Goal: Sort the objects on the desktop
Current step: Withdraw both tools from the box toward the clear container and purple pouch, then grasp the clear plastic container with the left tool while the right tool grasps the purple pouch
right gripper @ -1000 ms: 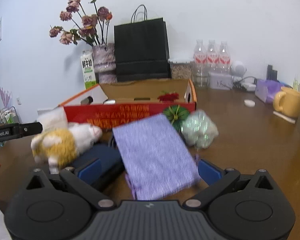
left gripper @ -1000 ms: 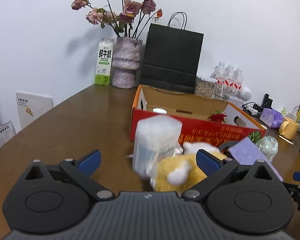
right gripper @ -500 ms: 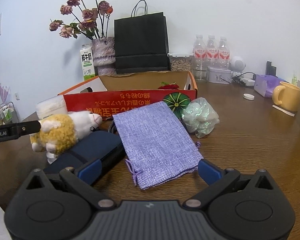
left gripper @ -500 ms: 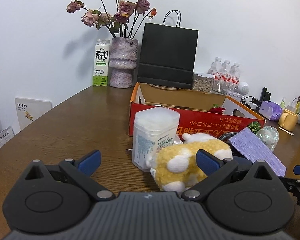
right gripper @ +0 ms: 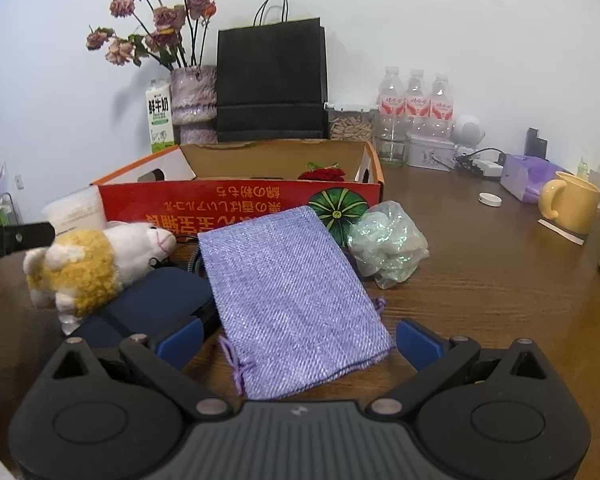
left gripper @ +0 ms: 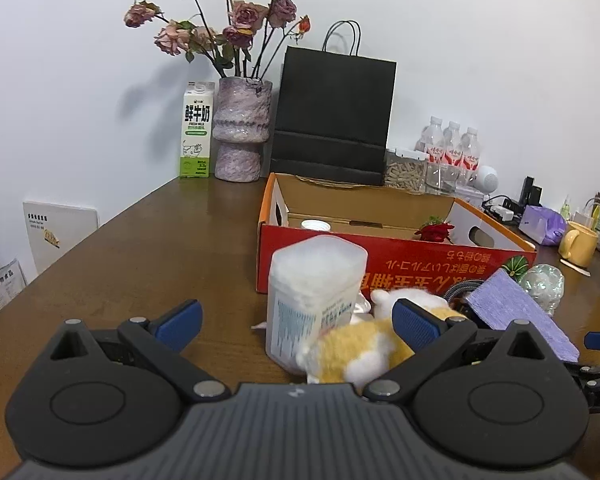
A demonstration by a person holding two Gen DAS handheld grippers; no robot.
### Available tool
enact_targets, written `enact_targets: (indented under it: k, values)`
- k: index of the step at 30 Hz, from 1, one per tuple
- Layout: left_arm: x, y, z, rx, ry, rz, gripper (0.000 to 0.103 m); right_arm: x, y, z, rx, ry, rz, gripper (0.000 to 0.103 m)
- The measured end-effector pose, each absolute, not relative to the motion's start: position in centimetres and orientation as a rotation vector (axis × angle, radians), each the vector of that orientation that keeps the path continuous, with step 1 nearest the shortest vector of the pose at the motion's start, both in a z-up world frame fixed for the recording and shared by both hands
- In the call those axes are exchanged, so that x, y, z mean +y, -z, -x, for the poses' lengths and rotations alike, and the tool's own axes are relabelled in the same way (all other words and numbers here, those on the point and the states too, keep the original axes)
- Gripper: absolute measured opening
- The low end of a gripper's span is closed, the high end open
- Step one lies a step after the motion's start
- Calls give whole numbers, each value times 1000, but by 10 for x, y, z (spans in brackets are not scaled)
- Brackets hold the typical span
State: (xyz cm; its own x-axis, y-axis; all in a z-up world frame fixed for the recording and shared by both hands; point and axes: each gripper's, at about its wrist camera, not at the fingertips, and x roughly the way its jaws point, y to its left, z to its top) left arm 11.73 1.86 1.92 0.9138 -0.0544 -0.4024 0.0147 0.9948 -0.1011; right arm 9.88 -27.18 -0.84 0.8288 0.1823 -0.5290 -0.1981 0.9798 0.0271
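The left gripper point(left gripper: 296, 324) was spread wide and held nothing. Between its blue fingers, in the middle of the left view, stood a white plastic jar point(left gripper: 314, 300), with a yellow and white plush toy point(left gripper: 360, 350) lying just right of the jar and low in the frame, partly behind the right finger. Whether jar and toy touched could not be told. The right gripper point(right gripper: 298, 340) was also spread and empty, its fingers straddling the near end of a purple cloth pouch point(right gripper: 292, 300) that lay flat in the centre of the right view.

The red cardboard box point(left gripper: 440, 268) in the middle of both views looked like the place for sorted things. Inside it, a red rose point(left gripper: 436, 233) showed toward its right side and a white round lid or cap point(left gripper: 315, 225) toward its left; the rest of its floor was hidden by the front wall.

By that showing, the sorting was at an early stage. Still out on the wooden table point(left gripper: 152, 256), in front of the box, were the jar, the toy, the pouch, a dark blue case point(right gripper: 148, 308) lying under the toy at the lower left of the right view, a coiled cable point(right gripper: 193, 258) just behind the case, and a shiny crumpled bag point(right gripper: 388, 242) right of the pouch. None of these had been gripped. Judging from where the fingers sat, the pouch seemed the right gripper's likely next pick and the jar or toy the left's.
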Motion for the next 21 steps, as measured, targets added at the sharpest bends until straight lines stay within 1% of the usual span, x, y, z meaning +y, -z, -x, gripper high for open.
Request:
enact_targets:
  k: [7, 15, 19, 20, 21]
  values:
    - [24, -18, -146, 469, 35, 78, 103, -263, 9, -123, 594, -206, 63, 103]
    - [24, -16, -165, 482, 69, 73, 103, -260, 8, -144, 621, -227, 65, 103]
    - [24, -15, -168, 480, 100, 81, 103, -260, 8, -148, 632, -244, 70, 95]
    - [24, -15, -168, 477, 106, 80, 102, -259, 8, -148, 635, -246, 74, 93]
    - [24, -15, -168, 477, 110, 78, 100, -258, 9, -148, 637, -249, 78, 90]
